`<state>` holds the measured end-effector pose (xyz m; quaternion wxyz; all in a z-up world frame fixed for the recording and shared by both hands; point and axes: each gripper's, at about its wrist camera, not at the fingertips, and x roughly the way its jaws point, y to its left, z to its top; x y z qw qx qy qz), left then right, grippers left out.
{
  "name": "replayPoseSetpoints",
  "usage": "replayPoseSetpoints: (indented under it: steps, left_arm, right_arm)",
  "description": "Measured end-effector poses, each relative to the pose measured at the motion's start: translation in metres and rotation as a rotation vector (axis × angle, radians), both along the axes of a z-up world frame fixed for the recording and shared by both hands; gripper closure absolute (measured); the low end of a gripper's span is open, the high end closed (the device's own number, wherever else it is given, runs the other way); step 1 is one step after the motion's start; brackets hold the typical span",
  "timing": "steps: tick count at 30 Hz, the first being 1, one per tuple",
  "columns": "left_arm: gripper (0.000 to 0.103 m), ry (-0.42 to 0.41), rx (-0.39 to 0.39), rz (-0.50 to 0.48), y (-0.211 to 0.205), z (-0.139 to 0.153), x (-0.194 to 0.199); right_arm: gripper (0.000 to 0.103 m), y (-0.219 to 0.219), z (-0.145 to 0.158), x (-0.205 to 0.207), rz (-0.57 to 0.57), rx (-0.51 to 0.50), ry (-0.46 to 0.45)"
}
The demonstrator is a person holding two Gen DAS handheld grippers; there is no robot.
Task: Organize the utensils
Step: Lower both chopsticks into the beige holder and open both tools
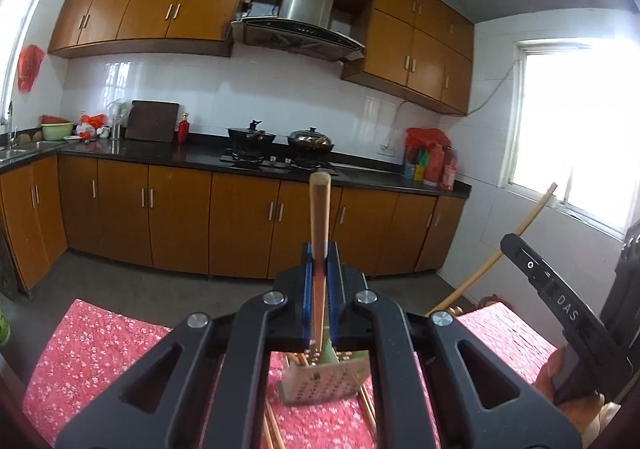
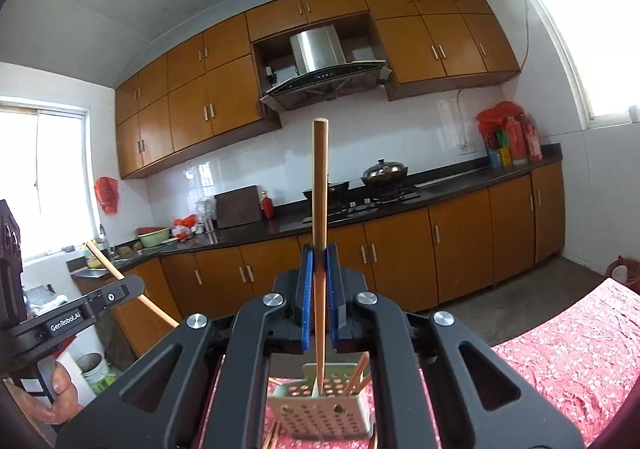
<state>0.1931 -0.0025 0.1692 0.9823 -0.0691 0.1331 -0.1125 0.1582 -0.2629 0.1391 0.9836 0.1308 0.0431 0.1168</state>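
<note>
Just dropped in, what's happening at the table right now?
A person holds a tool in each hand. The left tool is shut on a chopstick, and the right tool is shut on another chopstick. Both sticks point up, their lower ends going down into a perforated metal holder on the red floral tablecloth. More chopsticks already stand in it.

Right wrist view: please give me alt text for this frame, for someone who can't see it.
The right gripper is shut on a wooden chopstick, its lower end reaching into a perforated metal utensil holder that stands on a red floral tablecloth. At left, the left gripper holds another chopstick; a kitchen with orange cabinets lies behind.
</note>
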Motion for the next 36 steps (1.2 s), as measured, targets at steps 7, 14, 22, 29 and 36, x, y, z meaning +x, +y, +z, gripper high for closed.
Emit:
replayPoseSetpoints:
  steps: [7, 14, 22, 29, 36]
  left_arm:
    - [0.095, 0.042, 0.014, 0.018, -0.007, -0.035, 0.038]
    - [0.095, 0.097, 0.012, 0.004, -0.008, -0.055, 0.052]
    - [0.076, 0.088, -0.006, 0.033, 0.002, -0.047, 0.039]
    - [0.067, 0.080, -0.017, 0.109, 0.033, -0.040, 0.000]
    - [0.067, 0.247, 0.048, 0.203, 0.074, -0.107, -0.028]
  right_arm:
    - [0.096, 0.010, -0.025, 0.039, -0.014, -0.007, 0.089]
    - [0.095, 0.014, -0.040, 0.047, 0.017, -0.009, 0.156]
    - [0.065, 0.002, -0.029, 0.029, -0.015, -0.024, 0.147]
    - [0.065, -0.031, -0.032, 0.002, -0.080, -0.025, 0.187]
    - [0.065, -0.056, -0.109, -0.005, -0.091, -0.030, 0.478]
